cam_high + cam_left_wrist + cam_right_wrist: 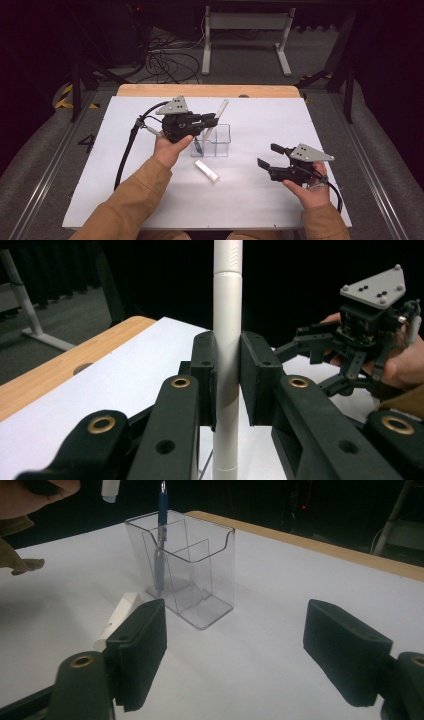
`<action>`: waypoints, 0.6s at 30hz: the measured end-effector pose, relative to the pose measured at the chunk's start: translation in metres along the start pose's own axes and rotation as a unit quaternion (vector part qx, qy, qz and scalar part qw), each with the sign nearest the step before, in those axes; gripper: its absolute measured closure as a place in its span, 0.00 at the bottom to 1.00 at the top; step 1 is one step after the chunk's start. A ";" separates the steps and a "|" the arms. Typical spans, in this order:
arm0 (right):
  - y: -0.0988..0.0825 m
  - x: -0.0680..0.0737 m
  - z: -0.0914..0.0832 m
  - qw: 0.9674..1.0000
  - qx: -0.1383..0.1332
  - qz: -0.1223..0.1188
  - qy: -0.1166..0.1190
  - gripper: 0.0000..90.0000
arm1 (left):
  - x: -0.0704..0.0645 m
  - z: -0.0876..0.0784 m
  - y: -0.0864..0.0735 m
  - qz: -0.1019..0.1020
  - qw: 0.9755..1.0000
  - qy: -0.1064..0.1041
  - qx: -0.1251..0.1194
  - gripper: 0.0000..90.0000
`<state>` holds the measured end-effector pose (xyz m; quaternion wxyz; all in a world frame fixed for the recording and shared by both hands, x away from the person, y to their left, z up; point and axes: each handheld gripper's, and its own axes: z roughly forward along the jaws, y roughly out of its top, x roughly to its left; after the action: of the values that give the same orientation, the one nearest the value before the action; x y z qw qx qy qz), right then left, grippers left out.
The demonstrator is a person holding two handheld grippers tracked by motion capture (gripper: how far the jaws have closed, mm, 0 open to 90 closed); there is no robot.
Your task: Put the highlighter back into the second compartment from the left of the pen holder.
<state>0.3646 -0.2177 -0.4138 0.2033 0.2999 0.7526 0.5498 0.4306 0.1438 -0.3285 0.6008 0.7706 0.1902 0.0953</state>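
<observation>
My left gripper is shut on a long white marker, held in the air above a clear plastic holder near the table's middle. In the left gripper view the marker stands upright between the two black pads. A blue pen stands in the holder, which has dividers inside. A short white marker lies flat on the table in front of the holder. My right gripper is open to the holder's right, low over the table, with nothing between its jaws.
The white board covers most of the table, with a wooden strip along the far edge. A white frame and cables are on the floor beyond.
</observation>
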 end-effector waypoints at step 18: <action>-0.002 -0.001 0.002 1.000 0.003 0.002 0.004 0.28 | 0.013 0.026 -0.015 0.021 0.999 0.043 -0.018 0.87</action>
<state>0.3658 -0.2175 -0.4163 0.1986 0.2999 0.7545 0.5490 0.4497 0.1287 -0.3504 0.6041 0.7584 0.1978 0.1441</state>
